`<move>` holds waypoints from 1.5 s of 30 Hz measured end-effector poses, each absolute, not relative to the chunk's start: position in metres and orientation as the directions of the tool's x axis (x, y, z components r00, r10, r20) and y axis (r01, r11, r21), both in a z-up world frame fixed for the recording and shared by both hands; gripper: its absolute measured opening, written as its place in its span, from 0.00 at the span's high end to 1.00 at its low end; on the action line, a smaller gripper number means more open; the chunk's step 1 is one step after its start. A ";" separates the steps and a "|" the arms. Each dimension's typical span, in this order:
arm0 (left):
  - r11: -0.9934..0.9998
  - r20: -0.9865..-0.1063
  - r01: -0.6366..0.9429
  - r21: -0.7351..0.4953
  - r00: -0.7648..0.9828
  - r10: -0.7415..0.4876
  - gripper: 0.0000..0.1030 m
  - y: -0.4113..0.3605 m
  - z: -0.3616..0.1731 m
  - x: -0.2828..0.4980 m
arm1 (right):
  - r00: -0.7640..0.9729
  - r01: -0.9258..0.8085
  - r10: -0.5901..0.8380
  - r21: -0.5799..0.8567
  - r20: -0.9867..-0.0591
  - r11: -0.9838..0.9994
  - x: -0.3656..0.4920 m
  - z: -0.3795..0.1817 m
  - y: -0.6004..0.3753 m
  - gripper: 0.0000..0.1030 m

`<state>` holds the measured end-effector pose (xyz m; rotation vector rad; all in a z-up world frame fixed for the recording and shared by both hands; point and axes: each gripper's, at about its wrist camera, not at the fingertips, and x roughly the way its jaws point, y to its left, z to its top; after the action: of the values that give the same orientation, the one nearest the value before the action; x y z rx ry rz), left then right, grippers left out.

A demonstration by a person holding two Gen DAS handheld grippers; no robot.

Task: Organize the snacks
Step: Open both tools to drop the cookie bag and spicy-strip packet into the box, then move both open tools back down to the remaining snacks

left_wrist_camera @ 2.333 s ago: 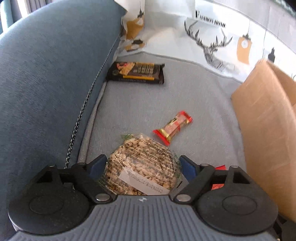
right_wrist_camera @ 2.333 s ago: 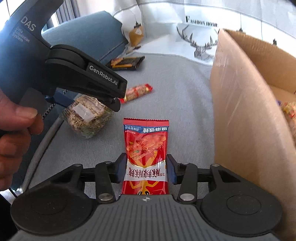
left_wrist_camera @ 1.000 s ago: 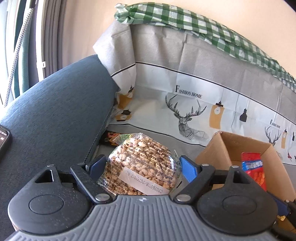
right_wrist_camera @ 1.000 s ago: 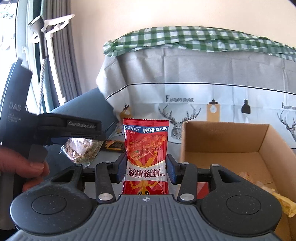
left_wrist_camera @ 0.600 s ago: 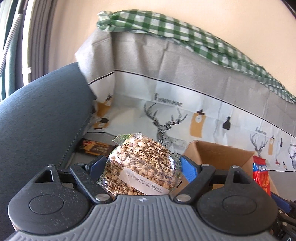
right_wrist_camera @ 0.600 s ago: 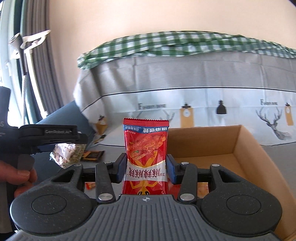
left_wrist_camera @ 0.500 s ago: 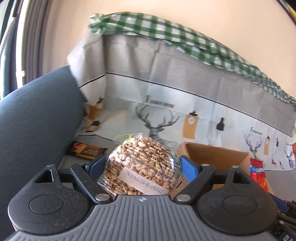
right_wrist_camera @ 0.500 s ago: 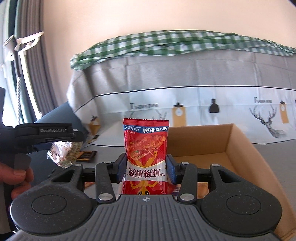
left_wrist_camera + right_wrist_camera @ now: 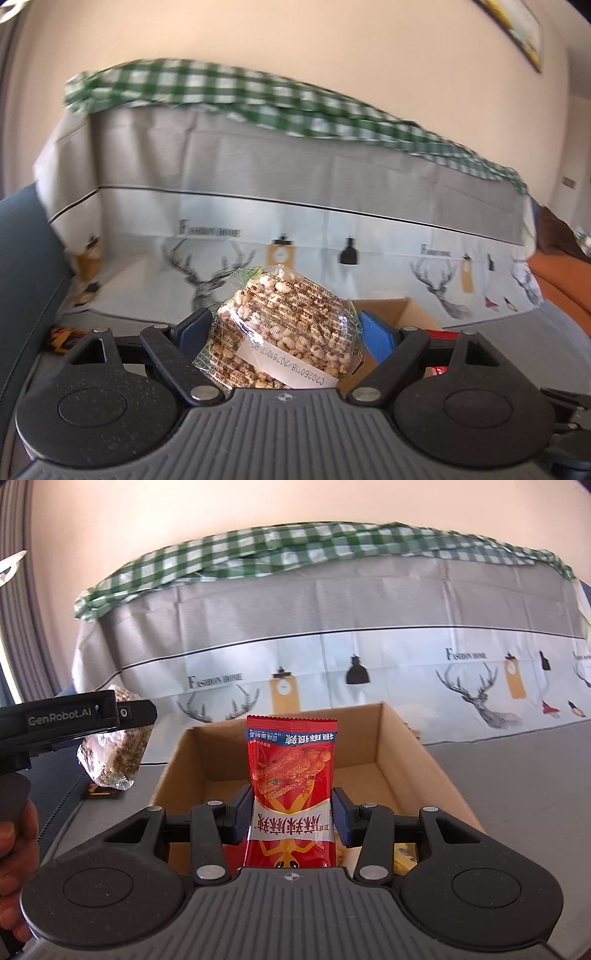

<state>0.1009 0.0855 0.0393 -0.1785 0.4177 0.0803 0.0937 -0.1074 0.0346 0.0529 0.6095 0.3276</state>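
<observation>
Landmark: cardboard box (image 9: 417, 771), open top, on the sofa seat (image 9: 528, 775).
- Snack packet (image 9: 291, 794): in the right claw (image 9: 291, 812), upright, at the box's near edge, over its opening.
- Puffed-grain bag (image 9: 114, 753): in the left claw (image 9: 284, 332), raised, left of the box; from the left wrist, in front of the box's corner (image 9: 388, 314).
- Flat packet (image 9: 99, 792): on the seat, left of the box, under the raised bag.
- Wrapped items (image 9: 402, 856): inside the box, near right part.
- Printed cover (image 9: 369, 657): on the sofa back, behind the box.
- Checked cloth (image 9: 295, 550): along the top of the back, above the cover.
- Hand (image 9: 14, 853): far left of the box.
</observation>
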 end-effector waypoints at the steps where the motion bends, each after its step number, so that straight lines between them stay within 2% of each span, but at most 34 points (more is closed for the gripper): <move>1: 0.983 -0.406 -0.102 -0.154 0.913 0.031 0.14 0.081 0.039 0.101 | 0.771 -0.282 0.314 0.146 -0.555 0.948 0.095 0.034 -0.110 0.55; 12: 0.991 -0.410 -0.044 -0.124 0.912 -0.011 0.14 0.056 0.030 0.109 | 0.775 -0.244 0.276 0.134 -0.569 0.960 0.097 0.027 -0.122 0.55; 27: 0.989 -0.389 -0.028 -0.145 0.921 -0.031 0.14 0.058 0.032 0.106 | 0.784 -0.229 0.258 0.122 -0.564 0.966 0.099 0.027 -0.122 0.55; 29: 0.987 -0.376 -0.016 -0.161 0.926 -0.046 0.10 0.059 0.033 0.104 | 0.788 -0.220 0.249 0.120 -0.563 0.968 0.098 0.026 -0.122 0.54; 31: 0.984 -0.362 0.003 -0.178 0.930 -0.068 0.02 0.059 0.035 0.104 | 0.800 -0.200 0.223 0.104 -0.558 0.974 0.097 0.026 -0.122 0.47; 32: 0.983 -0.354 0.010 -0.182 0.932 -0.075 0.01 0.058 0.036 0.103 | 0.807 -0.189 0.207 0.090 -0.553 0.978 0.096 0.026 -0.121 0.31; 33: 0.984 -0.344 0.012 -0.178 0.936 -0.073 0.01 0.057 0.037 0.102 | 0.814 -0.181 0.196 0.082 -0.547 0.980 0.096 0.026 -0.121 0.19; 45: 0.992 -0.221 -0.062 -0.108 0.975 0.037 0.01 0.078 0.050 0.074 | 0.845 -0.153 0.163 0.061 -0.508 0.986 0.085 0.026 -0.093 0.17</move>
<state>0.0741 0.0780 0.0503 -0.1144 0.2202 0.0497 0.0852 -0.0931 0.0264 0.0186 0.5380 0.1669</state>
